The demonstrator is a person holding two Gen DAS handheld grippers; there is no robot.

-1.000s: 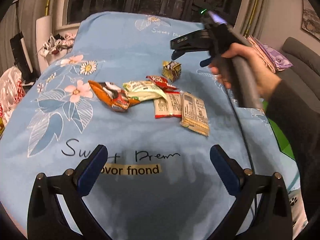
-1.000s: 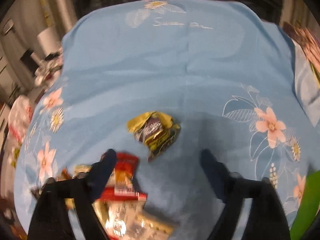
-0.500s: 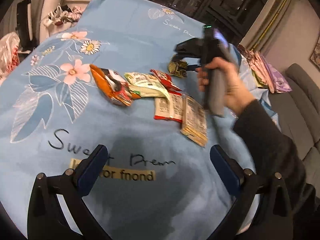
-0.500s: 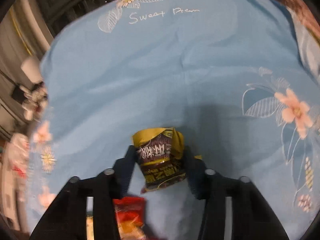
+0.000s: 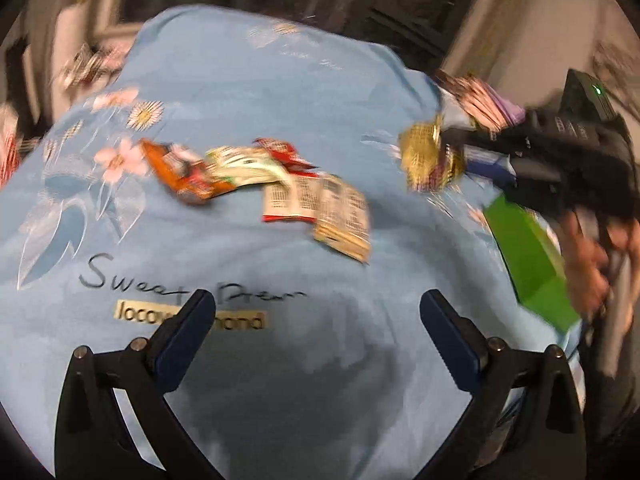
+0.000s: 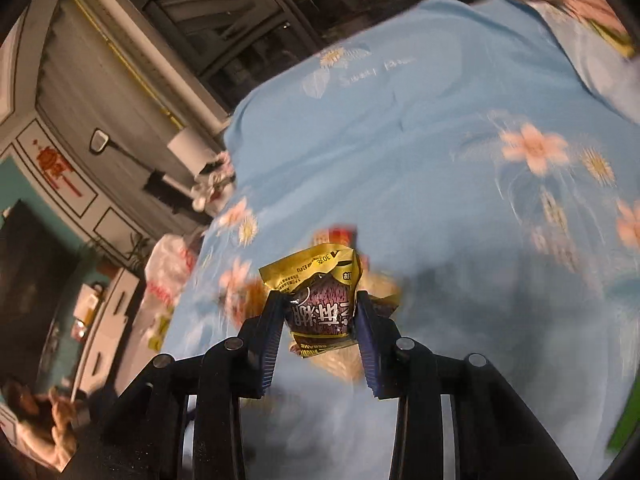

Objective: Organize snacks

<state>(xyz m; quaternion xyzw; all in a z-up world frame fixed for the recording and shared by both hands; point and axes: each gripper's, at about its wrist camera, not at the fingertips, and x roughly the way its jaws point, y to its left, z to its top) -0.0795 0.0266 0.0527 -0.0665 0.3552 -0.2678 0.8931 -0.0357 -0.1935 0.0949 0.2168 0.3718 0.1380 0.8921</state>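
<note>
My right gripper (image 6: 318, 312) is shut on a yellow and purple snack packet (image 6: 320, 300) and holds it in the air above the blue floral cloth (image 6: 400, 152). In the left wrist view the same packet (image 5: 426, 158) hangs from the right gripper (image 5: 460, 156) at the right edge of the cloth. A row of snack packets lies mid-cloth: an orange one (image 5: 180, 172), a green and white one (image 5: 244, 166), a red one (image 5: 296, 196) and a tan one (image 5: 342, 220). My left gripper (image 5: 316, 320) is open and empty above the near part of the cloth.
A green box (image 5: 528, 256) sits at the right edge of the cloth, below the right gripper. Folded fabrics (image 5: 480, 96) lie at the back right. Windows and a radiator stand behind the table; shelves and a white bag (image 6: 168, 272) are to the left.
My right gripper closed on the yellow and purple packet, lifted it off the cloth and swung it right, toward the green box. The left gripper stayed open and shifted slightly.
</note>
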